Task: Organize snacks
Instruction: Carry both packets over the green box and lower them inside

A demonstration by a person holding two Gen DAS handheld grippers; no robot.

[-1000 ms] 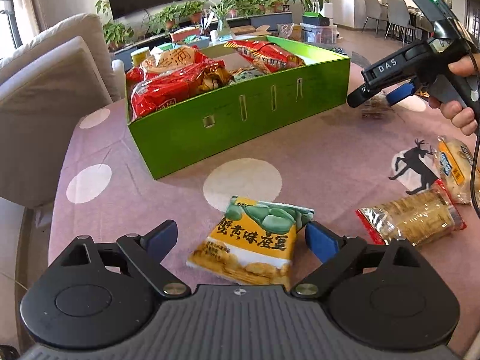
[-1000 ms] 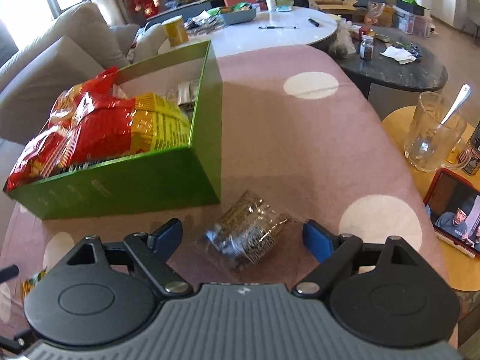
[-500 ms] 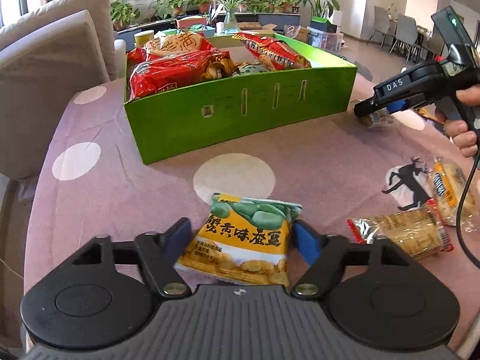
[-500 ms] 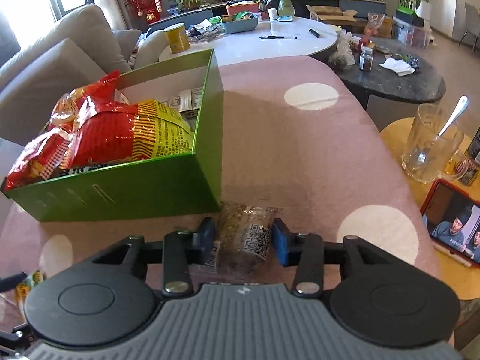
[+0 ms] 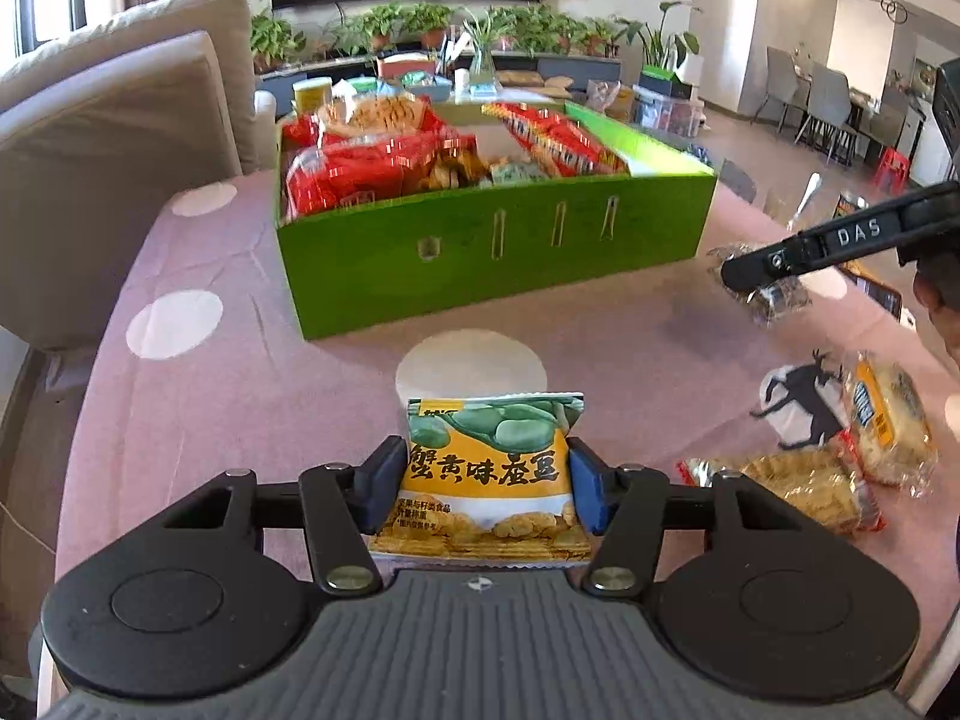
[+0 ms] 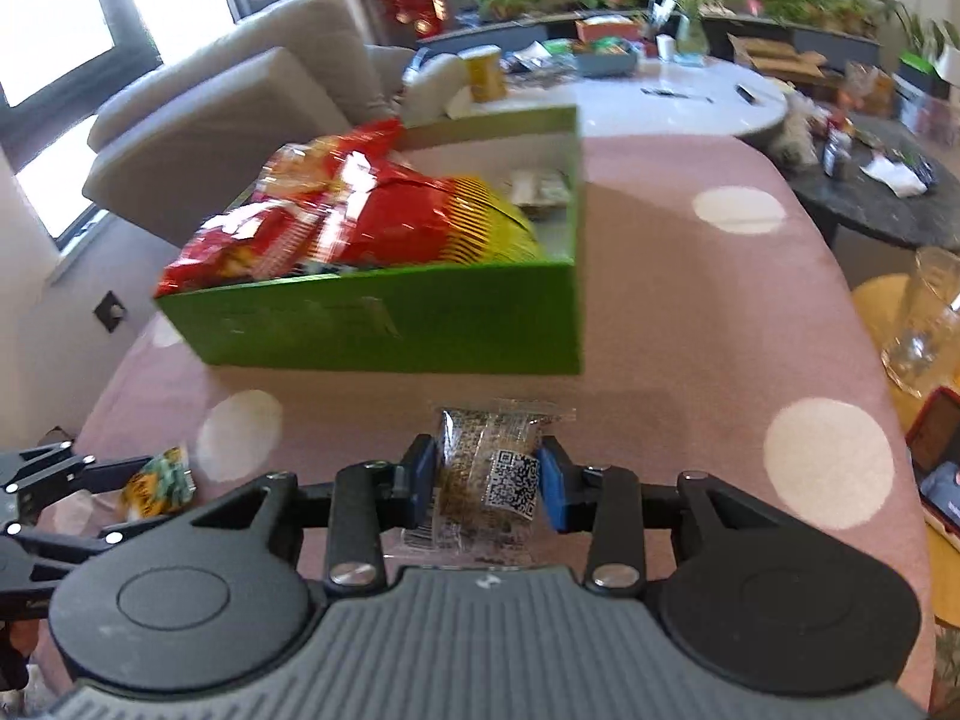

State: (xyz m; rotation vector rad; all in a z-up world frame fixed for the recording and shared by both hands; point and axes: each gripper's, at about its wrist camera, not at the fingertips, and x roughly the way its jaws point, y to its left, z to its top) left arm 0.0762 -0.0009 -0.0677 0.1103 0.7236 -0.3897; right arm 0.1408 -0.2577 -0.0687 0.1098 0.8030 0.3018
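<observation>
Left tongs (image 5: pixel 487 483): clamped on the yellow bean packet (image 5: pixel 487 474); the jaws have just been closing, and the blue pads (image 5: pixel 583 492) now press both side edges of the packet.
Yellow bean packet: stands between the left pads at the near edge of the bench (image 5: pixel 198 420), over a white dot of the pink cloth, short of the green box (image 5: pixel 498 258).
Right tongs (image 6: pixel 487 483): clamped on the clear seed bar (image 6: pixel 489 474); both pads touch its sides, and the QR label faces up.
Clear seed bar: held just in front of the green box's near right corner; whether it rests on the cloth or is lifted cannot be told.
Green box: sits at the far middle of the bench, open on top, filled on its left with red snack bags (image 5: pixel 366 171), with another red pack along its far right wall.
Loose snacks: two cracker packs (image 5: pixel 804 489) lie on the cloth at the near right, beside a black deer print.
Right edge: a glass mug (image 6: pixel 927 324) and a phone stand on a yellow side table.
Blur: the right wrist view is smeared.
</observation>
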